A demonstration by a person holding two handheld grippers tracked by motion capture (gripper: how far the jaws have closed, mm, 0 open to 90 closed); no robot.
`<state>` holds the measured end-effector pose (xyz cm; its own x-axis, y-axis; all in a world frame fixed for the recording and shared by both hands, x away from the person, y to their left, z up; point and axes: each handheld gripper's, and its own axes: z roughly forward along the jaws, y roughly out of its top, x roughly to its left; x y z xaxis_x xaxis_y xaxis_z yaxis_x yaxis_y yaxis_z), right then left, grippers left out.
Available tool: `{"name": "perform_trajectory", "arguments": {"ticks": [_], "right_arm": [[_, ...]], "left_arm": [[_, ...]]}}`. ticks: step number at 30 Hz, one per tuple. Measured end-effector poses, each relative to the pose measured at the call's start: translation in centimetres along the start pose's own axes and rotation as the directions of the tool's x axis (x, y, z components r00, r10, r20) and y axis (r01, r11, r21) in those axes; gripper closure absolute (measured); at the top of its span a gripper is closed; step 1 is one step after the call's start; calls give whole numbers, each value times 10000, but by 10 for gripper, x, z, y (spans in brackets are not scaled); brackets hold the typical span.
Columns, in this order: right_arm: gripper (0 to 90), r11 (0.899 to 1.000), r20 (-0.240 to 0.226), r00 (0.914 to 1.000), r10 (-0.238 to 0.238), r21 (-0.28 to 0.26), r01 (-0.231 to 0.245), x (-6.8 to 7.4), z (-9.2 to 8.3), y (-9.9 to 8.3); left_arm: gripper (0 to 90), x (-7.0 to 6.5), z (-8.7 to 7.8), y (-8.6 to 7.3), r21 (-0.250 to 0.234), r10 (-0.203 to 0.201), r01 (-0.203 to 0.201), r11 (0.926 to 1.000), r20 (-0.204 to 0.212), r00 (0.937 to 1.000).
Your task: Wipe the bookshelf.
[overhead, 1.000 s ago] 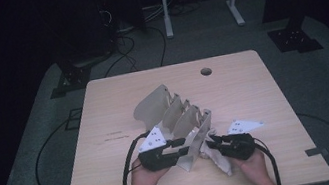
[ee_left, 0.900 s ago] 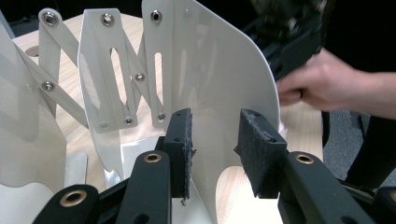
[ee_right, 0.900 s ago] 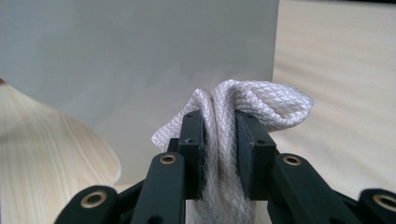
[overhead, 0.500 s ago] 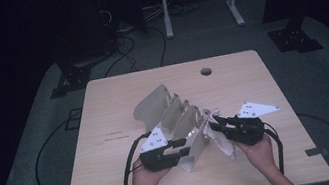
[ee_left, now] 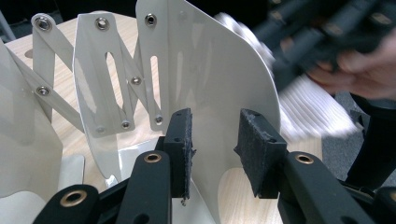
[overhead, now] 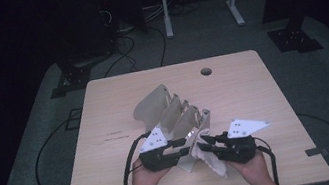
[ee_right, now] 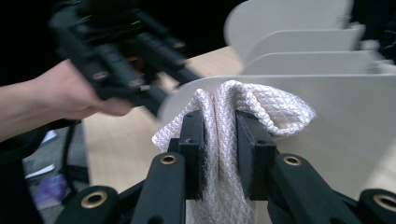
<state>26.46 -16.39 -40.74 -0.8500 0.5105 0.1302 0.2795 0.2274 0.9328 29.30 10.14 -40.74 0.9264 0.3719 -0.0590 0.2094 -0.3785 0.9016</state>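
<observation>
Jaws of the right gripper (ee_right: 219, 140) are pressed together on a white cloth (ee_right: 224, 182); its fold bunches up between the two pads, rises just above them and droops over toward the right in the right gripper view. Jaws of the left gripper (ee_left: 215, 144) stand apart on either side of the nearest panel (ee_left: 205, 79) of a cream folding rack (overhead: 176, 116). That panel's thin edge runs up between the pads; the left pad looks to be against it, while the other stands a little off, though I cannot tell for sure whether the panel is pinched.

Seen from the high view, the rack stands upright near the middle of the wooden table (overhead: 105, 112), its panels fanned out in a row away from the person, joined by riveted cross-struts (ee_left: 51, 98). Both grippers meet at the rack's near end, the left gripper (overhead: 182, 148) to one side and the right gripper (overhead: 207, 145) to the other, close together. The cloth (overhead: 211, 158) hangs from the right gripper down onto the tabletop just beside the nearest panel.

Bare tabletop lies wide to the left, right and far side of the rack; toward the near edge only a narrow strip remains in front of the hands. A round hole (overhead: 206, 71) sits near the far edge. The gaps between the rack's panels hold nothing that I can see.
</observation>
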Motion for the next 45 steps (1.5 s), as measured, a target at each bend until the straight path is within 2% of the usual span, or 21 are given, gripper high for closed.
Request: {"name": "perform_trajectory", "arguments": {"ticks": [4,7,10,13,16,17,20,22,24,25,28,30,34,37,39,45], "right_arm": [[731,9999,-351,9993,-143,81,146,13,4,-3],[731,9986,-184,9986,-492,196,496,16,4,-2],[731,9994,-165,9994,-292,159,295,13,5,-5],[731,9991,-186,9997,-170,379,177,12,11,-16],[731,9974,-184,9996,203,701,-189,4,19,-33],[731,9954,-229,9985,497,828,-477,-1,22,-40],[731,9901,186,9969,763,1168,-779,-12,25,-51],[731,9869,338,9934,1096,1151,-1128,-20,23,-55],[731,9874,240,9942,1049,1163,-1070,-18,24,-55],[731,9868,45,9954,960,1308,-957,-13,27,-56],[730,9830,-95,9980,624,1734,-598,-4,36,-60],[730,9828,-7,9975,710,1708,-698,-8,35,-60],[730,9810,748,9904,1160,1478,-1260,-28,28,-59],[730,9749,803,9848,1540,1499,-1647,-34,28,-61],[730,9752,756,9851,1543,1485,-1641,-33,25,-58],[731,9895,903,9864,1371,331,-1406,-38,-1,-26]], "left_arm": [[651,0,-1,1,-9,12,-12,10000,23,10000],[651,0,-1,1,-38,10,-10,10000,40,10000],[651,0,-2,1,-62,23,-22,10000,14,10000],[651,1,-2,1,-62,31,-31,10000,-9,10000],[651,1,-3,1,-70,28,-28,10000,1,10000],[651,1,-2,1,-63,28,-28,10000,6,10000],[648,1,-3,2,-70,78,-78,9999,6,10000],[648,1,-3,2,-69,82,-82,9999,10,10000],[648,1,-2,2,-58,41,-41,10000,15,10000],[648,1,-2,2,-55,35,-35,10000,6,10000],[648,1,-3,1,-69,-5,5,10000,-8,10000],[648,1,-4,1,-106,-65,65,9999,6,10000],[648,2,-4,1,-116,-60,60,9999,23,10000],[648,2,-3,0,-71,-73,73,9999,35,10000],[648,2,-3,0,-76,-100,100,9999,29,9999],[648,0,0,0,-45,-58,58,10000,48,10000]]}}
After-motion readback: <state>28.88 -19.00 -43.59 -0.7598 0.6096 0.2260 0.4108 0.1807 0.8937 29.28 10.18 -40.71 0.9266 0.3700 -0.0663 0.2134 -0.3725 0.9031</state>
